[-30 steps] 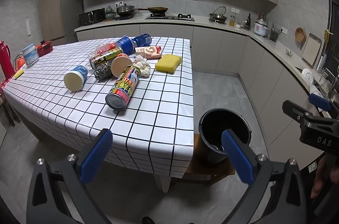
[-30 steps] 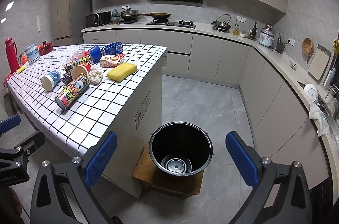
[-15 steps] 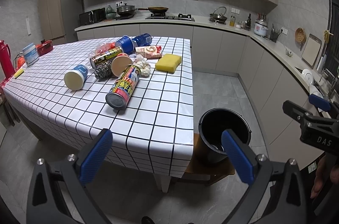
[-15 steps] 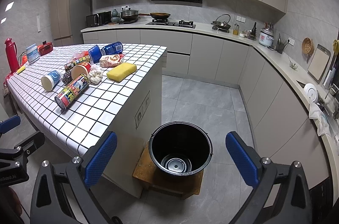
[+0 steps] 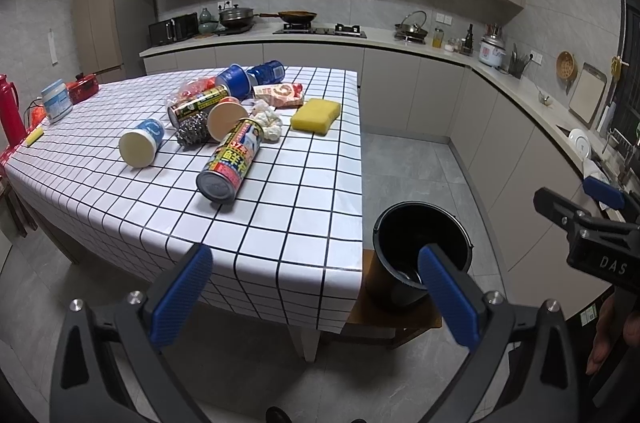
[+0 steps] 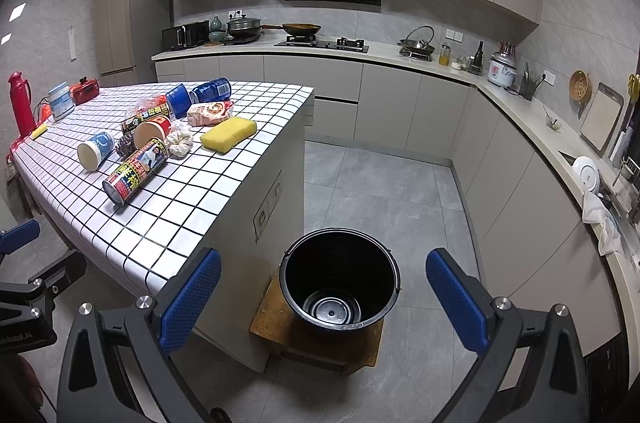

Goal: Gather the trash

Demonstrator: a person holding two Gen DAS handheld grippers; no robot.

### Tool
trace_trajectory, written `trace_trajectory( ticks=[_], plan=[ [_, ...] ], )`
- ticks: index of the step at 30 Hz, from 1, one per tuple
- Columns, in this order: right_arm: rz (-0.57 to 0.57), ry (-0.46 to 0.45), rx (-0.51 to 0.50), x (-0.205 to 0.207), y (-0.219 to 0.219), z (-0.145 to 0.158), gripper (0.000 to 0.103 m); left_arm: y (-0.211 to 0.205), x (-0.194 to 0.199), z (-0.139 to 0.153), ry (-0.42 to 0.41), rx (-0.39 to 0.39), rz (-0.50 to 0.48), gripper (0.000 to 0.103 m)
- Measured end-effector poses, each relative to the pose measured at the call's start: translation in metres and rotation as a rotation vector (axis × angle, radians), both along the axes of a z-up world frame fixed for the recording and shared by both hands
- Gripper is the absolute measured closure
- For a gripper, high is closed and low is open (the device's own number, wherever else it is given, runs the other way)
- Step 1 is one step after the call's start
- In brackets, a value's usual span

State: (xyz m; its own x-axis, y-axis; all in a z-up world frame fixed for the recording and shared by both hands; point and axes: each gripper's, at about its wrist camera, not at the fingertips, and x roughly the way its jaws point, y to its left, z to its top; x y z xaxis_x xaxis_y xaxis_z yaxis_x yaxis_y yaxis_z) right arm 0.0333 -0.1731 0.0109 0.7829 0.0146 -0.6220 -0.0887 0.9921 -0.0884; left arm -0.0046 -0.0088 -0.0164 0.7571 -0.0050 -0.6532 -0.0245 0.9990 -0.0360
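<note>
Trash lies in a heap on the checked table (image 5: 304, 223): a printed can (image 5: 232, 165) on its side, a blue paper cup (image 5: 142, 147), a steel scourer (image 5: 193, 133), a yellow sponge (image 5: 316, 115), a crumpled white wad (image 5: 269, 121), a snack packet (image 5: 280, 94) and blue cans (image 5: 266, 71). An empty black bucket (image 6: 339, 287) stands on a low wooden stool (image 6: 276, 323) on the floor beside the table. My left gripper (image 5: 316, 297) is open and empty before the table's near edge. My right gripper (image 6: 324, 297) is open and empty above the bucket.
A red flask (image 5: 10, 115), a white tub (image 5: 57, 101) and a small red pot (image 5: 83, 87) stand at the table's far left. Kitchen counters (image 6: 520, 127) run along the back and right walls. Grey floor (image 6: 380, 183) lies between table and counters.
</note>
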Motion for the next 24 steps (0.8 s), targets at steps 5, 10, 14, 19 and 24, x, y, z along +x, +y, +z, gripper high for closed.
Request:
trace_trajectory(
  ticks=[5,10,14,19,24],
  plan=[
    [-0.004,0.001,0.003,-0.0026,-0.0023,-0.0015,0.000,-0.0021,0.0008,-0.0003,0.005,-0.001,-0.002,0.000],
    [-0.003,0.002,0.002,-0.0028,-0.0020,-0.0015,0.000,-0.0025,0.0024,0.0003,0.006,0.000,-0.001,0.000],
    [-0.001,0.004,0.006,-0.0030,-0.0036,-0.0011,0.000,-0.0022,0.0026,0.0005,0.007,-0.001,0.000,0.000],
    [0.003,0.007,0.007,-0.0008,-0.0041,-0.0011,0.000,-0.0025,0.0019,-0.0002,0.011,-0.002,0.003,0.000],
    [0.009,0.008,0.007,0.0006,-0.0032,-0.0006,0.000,-0.0015,0.0024,-0.0005,0.011,-0.004,0.006,0.000]
  ],
)
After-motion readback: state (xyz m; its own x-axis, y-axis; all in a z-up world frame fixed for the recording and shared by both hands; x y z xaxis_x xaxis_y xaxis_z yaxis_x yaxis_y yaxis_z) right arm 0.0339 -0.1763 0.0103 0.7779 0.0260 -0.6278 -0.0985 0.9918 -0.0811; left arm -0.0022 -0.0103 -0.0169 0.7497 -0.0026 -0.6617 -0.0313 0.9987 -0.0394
